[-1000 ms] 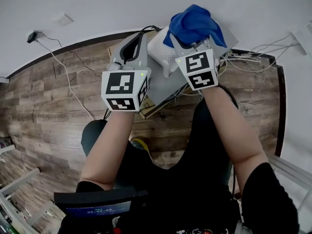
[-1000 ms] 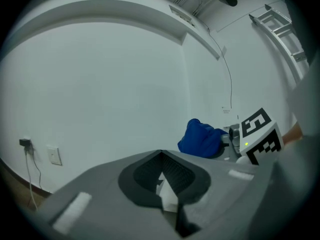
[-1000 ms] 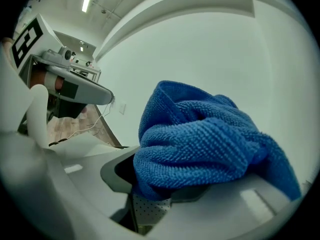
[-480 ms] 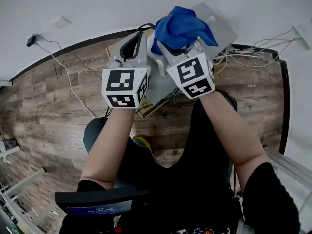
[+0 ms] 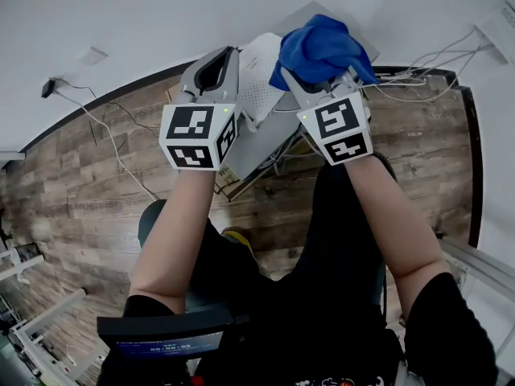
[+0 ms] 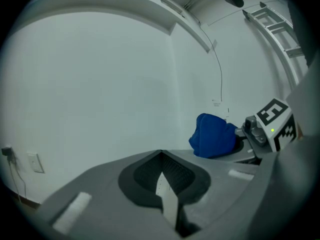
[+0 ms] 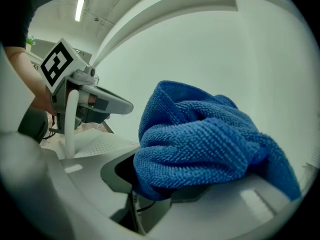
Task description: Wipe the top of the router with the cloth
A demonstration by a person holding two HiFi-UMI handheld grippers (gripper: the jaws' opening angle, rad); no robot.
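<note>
The white router (image 5: pixel 261 67) lies on a grey shelf (image 5: pixel 245 147) against the wall. Its perforated top (image 7: pixel 100 145) shows in the right gripper view. My left gripper (image 5: pixel 225 63) is shut on a thin white antenna (image 6: pixel 167 201) of the router, which stands upright (image 7: pixel 71 119). My right gripper (image 5: pixel 323 75) is shut on a bunched blue cloth (image 5: pixel 322 45). The cloth (image 7: pixel 205 144) bulges out over the jaws and hides their tips. It hangs at the router's right end, beside the left gripper; whether it touches the top is hidden.
A tangle of white cables (image 5: pixel 426 75) runs along the wall to the right of the shelf. A wall socket (image 5: pixel 90 55) with a thin cable is at the far left. Wooden floor (image 5: pixel 88 191) lies below, and the person's legs stand under the grippers.
The right gripper carried the cloth left over the router, then back to the right. The left gripper rose slightly, still closed on the antenna.
</note>
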